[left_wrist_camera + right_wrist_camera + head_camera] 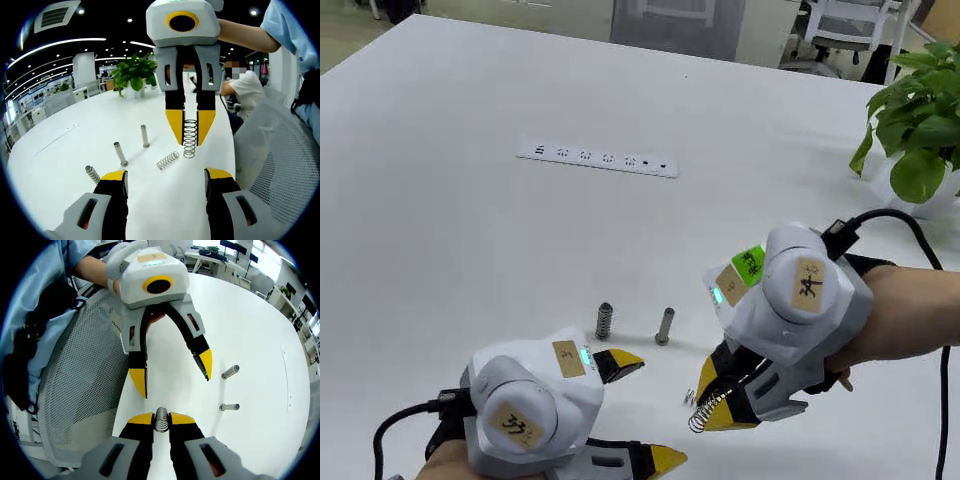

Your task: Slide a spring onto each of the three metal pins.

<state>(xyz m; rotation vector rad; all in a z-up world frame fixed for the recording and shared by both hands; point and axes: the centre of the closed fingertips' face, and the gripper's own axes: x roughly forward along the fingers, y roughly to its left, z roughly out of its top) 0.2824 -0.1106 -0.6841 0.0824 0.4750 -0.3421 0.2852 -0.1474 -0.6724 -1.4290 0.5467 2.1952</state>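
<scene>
Three metal pins stand on the white table (470, 240). One pin wears a spring (604, 320) (91, 174) (230, 371). A bare pin (664, 326) (120, 154) (229, 407) stands beside it, and another bare pin (144, 136) stands farther off. My right gripper (712, 400) (190, 132) (161, 419) is shut on a spring (700, 415) (189, 139) (161, 419), hanging just above the table. A loose spring (167, 160) lies under it. My left gripper (645, 410) (166, 175) (172, 376) faces it, open with nothing between its jaws.
A white power strip (597, 157) lies across the table's middle. A potted plant (920, 130) (132, 75) stands at the far right edge. A mesh chair back (280, 150) (85, 390) sits close by the table's near edge. A person (245, 85) sits in the background.
</scene>
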